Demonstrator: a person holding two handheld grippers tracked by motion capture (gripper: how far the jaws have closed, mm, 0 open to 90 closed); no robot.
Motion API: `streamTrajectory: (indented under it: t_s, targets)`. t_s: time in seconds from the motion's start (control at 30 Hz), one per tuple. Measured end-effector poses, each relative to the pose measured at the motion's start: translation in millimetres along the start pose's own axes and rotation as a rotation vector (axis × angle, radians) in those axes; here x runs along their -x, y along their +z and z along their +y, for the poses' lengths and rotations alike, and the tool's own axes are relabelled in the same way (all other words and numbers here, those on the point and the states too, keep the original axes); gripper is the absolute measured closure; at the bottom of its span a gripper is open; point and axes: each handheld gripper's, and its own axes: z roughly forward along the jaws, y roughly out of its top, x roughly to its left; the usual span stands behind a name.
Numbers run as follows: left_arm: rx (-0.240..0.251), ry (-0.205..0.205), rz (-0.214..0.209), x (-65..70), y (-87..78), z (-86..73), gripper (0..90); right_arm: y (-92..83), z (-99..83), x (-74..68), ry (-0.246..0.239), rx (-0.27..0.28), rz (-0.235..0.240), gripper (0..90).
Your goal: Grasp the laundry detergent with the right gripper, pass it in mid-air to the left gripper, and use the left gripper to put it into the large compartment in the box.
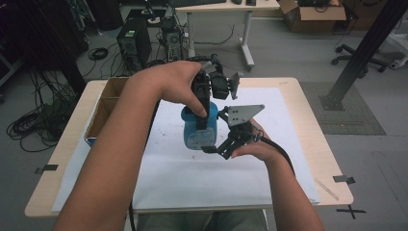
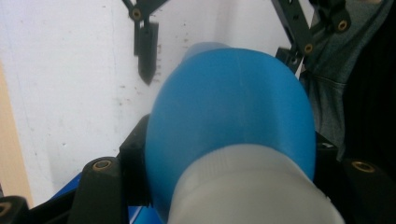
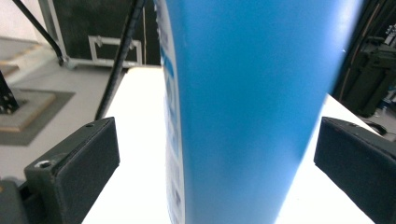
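The left gripper (image 1: 201, 108) comes down from above, and its fingers (image 2: 133, 158) are clamped on the upper part of a blue bottle (image 1: 197, 132), just below the white cap (image 2: 252, 191) that the left gripper view shows close up. The right gripper (image 1: 219, 149) sits low beside the bottle with its fingers (image 3: 77, 165) spread wide. The right gripper view shows daylight on both sides between them and the bottle's blue body (image 3: 247, 107), so they hold nothing.

That same view looks level across the surface and catches a strip of printed label (image 3: 170, 116) down the bottle's side. The left gripper view looks straight down over the bottle's shoulder and picks up the right gripper's far finger (image 2: 147, 51) against the sheet.

The bottle stands upright near the middle of a white sheet (image 1: 192, 178) spread on a pale wooden tabletop (image 1: 317, 144). An open cardboard box (image 1: 103, 108) sits at the tabletop's left edge. Beyond lie a grey floor, a computer tower (image 1: 132, 43) with loose cables, and a white desk (image 1: 231, 7).

The left forearm (image 1: 115, 159) reaches in diagonally, wrist bent down over the bottle. The right hand (image 1: 255, 147) lies low, holding its gripper level.
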Motion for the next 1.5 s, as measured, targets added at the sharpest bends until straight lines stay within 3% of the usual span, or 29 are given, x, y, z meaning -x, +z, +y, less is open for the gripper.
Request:
streamTrajectory:
  t_s: [0.2, 0.33, 0.57, 0.67, 0.83, 1.03, 1.33, 1.5]
  targets:
    - [0.006, -0.025, -0.001, -3.7, -1.9, -6.8, 37.8, -17.2, 8.5, 5.0, -0.023, -0.086, -0.024, 0.2]
    - [-0.004, -0.051, 0.026, -8.5, -1.2, -12.7, 37.7, -29.3, 15.8, 7.5, -0.044, -0.137, -0.037, 0.2]
    - [0.02, -0.116, 0.036, -11.2, -2.3, -19.2, 37.6, -48.0, 20.7, 11.0, -0.057, -0.223, -0.052, 0.3]
    - [0.024, -0.174, 0.04, -12.3, -3.9, -19.7, 37.6, -54.2, 20.7, 12.6, -0.064, -0.262, -0.054, 0.5]
    - [0.048, -0.314, 0.071, -16.5, -4.8, -22.2, 37.6, -63.1, 20.0, 15.4, -0.067, -0.321, -0.057, 0.8]
    - [0.05, -0.424, 0.079, -22.1, -6.9, -26.4, 37.6, -74.5, 18.5, 19.4, -0.068, -0.386, -0.067, 1.0]
    - [-0.004, -0.534, 0.073, -28.6, -8.4, -32.4, 37.7, -88.7, 12.3, 25.0, -0.055, -0.469, -0.083, 1.3]
    - [0.005, -0.587, 0.064, -33.4, -11.1, -37.3, 37.7, -94.2, 10.3, 27.2, -0.054, -0.508, -0.084, 1.5]
